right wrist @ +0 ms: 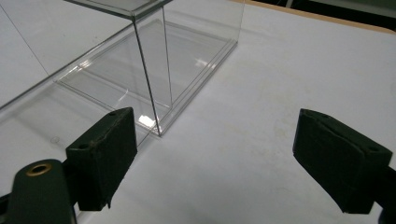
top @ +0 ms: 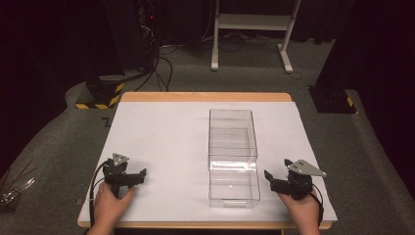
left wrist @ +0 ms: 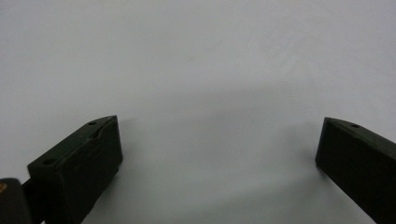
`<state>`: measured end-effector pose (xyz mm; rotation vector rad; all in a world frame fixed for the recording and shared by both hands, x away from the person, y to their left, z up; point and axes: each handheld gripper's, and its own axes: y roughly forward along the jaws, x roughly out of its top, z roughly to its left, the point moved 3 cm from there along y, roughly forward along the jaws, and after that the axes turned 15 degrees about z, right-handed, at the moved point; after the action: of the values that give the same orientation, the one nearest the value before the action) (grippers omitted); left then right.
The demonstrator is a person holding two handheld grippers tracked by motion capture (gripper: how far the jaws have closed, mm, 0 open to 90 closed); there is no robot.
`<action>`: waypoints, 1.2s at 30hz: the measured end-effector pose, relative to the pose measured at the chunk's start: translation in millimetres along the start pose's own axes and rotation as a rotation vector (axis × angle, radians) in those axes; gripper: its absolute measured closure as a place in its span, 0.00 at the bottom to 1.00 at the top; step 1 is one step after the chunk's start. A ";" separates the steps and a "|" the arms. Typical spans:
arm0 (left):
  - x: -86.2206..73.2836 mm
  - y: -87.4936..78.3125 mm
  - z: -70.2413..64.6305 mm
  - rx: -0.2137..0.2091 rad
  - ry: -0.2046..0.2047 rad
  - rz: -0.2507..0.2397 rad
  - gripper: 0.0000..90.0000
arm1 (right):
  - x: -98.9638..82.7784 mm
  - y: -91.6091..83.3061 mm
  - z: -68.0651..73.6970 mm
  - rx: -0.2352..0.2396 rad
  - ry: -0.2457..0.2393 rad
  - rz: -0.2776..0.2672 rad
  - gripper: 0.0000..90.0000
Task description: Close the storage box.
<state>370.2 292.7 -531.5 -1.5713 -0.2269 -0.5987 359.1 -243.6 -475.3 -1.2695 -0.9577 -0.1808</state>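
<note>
Left gripper [top: 138,177] jaws spread, low over white table [top: 161,142]. Right gripper [top: 272,179] jaws spread, just beside clear box [top: 233,156], not touching.

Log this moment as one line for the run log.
left gripper: open, holds nothing | right gripper: open, beside clear box, apart | clear box: on white table

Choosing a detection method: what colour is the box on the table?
Colourless: a clear, see-through plastic box, best seen in the right gripper view.

left claw [top: 138,177]: jaws wide apart | right claw [top: 272,179]: jaws wide apart
</note>
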 end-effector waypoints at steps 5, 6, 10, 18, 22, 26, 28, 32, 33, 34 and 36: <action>0.1 0.0 0.0 0.000 0.000 0.001 0.01 | 0.7 -3.1 1.8 0.006 -0.009 -0.008 0.15; 0.1 0.0 0.1 -0.001 -0.001 0.001 0.01 | 0.7 -3.5 2.4 0.009 -0.013 -0.010 0.15; 0.2 0.0 0.1 -0.002 -0.001 0.001 0.01 | 0.1 -6.6 4.7 0.016 -0.023 -0.016 0.15; 0.2 -0.1 0.1 -0.003 -0.001 0.001 0.01 | -1.6 -22.7 12.0 0.053 -0.005 -0.057 0.15; 0.3 -0.2 0.5 -0.005 0.002 0.003 0.01 | -1.7 -25.4 15.5 0.079 0.002 -0.061 0.15; 0.3 -0.1 0.5 -0.006 0.002 0.002 0.01 | -2.1 -27.7 19.7 0.102 -0.007 -0.062 0.15; 0.2 -0.1 0.5 -0.006 0.002 0.002 0.01 | -2.8 -29.0 20.3 0.109 -0.008 -0.062 0.15; 0.2 0.0 0.5 -0.005 0.001 0.000 0.01 | -6.4 -32.0 21.1 0.114 -0.004 -0.076 0.16; 0.1 -0.1 0.5 -0.005 0.002 0.002 0.01 | -6.9 -32.6 21.6 0.118 -0.001 -0.079 0.16; 0.1 -0.1 0.5 -0.005 0.002 0.002 0.01 | -7.4 -33.6 22.4 0.123 0.000 -0.087 0.16; 0.1 -0.1 0.5 -0.005 0.002 0.002 0.01 | -7.7 -35.5 25.1 0.131 -0.006 -0.094 0.16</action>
<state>370.4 293.2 -531.3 -1.5753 -0.2221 -0.6000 320.2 -236.9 -455.3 -1.1069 -1.0183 -0.1850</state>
